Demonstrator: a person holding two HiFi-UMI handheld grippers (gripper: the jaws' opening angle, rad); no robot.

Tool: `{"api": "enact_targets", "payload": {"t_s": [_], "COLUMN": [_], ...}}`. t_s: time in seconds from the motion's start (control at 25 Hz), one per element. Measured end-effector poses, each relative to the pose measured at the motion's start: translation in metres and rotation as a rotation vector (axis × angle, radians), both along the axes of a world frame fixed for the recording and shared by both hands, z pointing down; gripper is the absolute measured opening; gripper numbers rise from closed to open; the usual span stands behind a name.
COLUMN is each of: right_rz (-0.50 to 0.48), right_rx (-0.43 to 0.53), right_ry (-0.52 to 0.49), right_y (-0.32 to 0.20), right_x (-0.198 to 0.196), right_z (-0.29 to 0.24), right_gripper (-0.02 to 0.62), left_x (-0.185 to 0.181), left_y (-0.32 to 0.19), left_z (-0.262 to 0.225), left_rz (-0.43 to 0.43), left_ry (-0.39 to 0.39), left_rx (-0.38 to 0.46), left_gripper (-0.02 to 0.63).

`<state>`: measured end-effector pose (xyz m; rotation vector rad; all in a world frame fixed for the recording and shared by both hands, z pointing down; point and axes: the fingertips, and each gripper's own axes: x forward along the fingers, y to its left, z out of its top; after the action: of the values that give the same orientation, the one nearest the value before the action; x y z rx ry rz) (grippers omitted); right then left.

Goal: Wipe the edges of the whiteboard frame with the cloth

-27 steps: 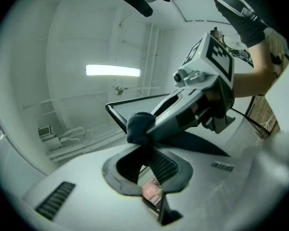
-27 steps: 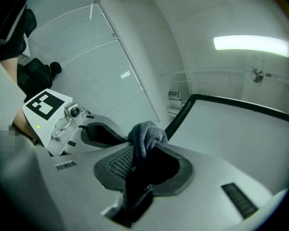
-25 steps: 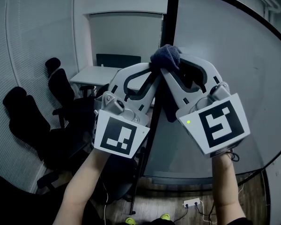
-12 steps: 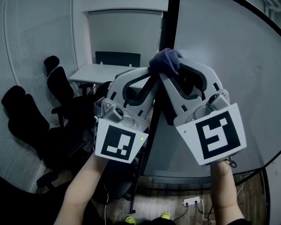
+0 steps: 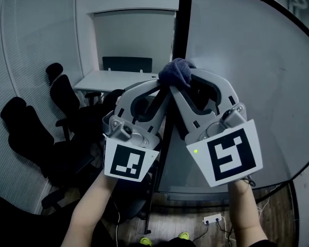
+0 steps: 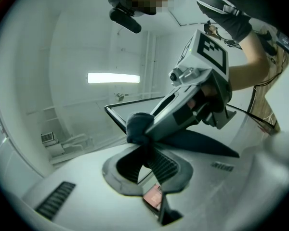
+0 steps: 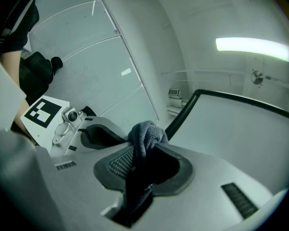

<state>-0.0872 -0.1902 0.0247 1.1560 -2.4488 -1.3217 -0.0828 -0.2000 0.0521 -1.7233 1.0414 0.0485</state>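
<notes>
1. The dark blue-grey terry cloth is bunched into a rounded lump. It sits at the tips of both tongs, where the left gripper and the right gripper meet. Each gripper pinches it between its jaws.
2. A loose end of the cloth hangs down between the right gripper's jaws, towards that gripper's body.
3. The thin black whiteboard frame has its upright left edge just behind the cloth. The edge rises above the tips of the tongs and goes on below them. Whether the cloth presses on the edge I cannot tell.
4. The pale grey board surface lies on the right gripper's side of this edge.
</notes>
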Motion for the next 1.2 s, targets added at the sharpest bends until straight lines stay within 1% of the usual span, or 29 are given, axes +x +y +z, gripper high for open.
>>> {"api": "enact_targets", "payload": {"t_s": [0.12,0.8,0.96,1.2], "right_rz": [0.015,0.04,0.052,0.057], "right_rx": [-0.008,-0.056,-0.078,-0.113], "right_ry": [0.013,0.018,0.025,0.03], "right_y": [-0.001,-0.002,-0.003,-0.005], "right_x": [0.0,0.002,0.002,0.005], "right_z": [0.004,0.033,0.043,0.057], "right_gripper": [0.094,0.094,0.094,0.094], "left_x": [0.0,0.0,-0.001,0.002], "left_y": [0.0,-0.001,-0.002,-0.003], "left_z": [0.003,0.029,0.038,0.051], "left_rz": [0.001,0.007,0.012,0.008], "left_ry": [0.001,0.01,0.014,0.002], "left_rx": [-0.003,-0.018,-0.035,-0.048], "left_gripper": [0.032,0.032,0.032,0.032]}}
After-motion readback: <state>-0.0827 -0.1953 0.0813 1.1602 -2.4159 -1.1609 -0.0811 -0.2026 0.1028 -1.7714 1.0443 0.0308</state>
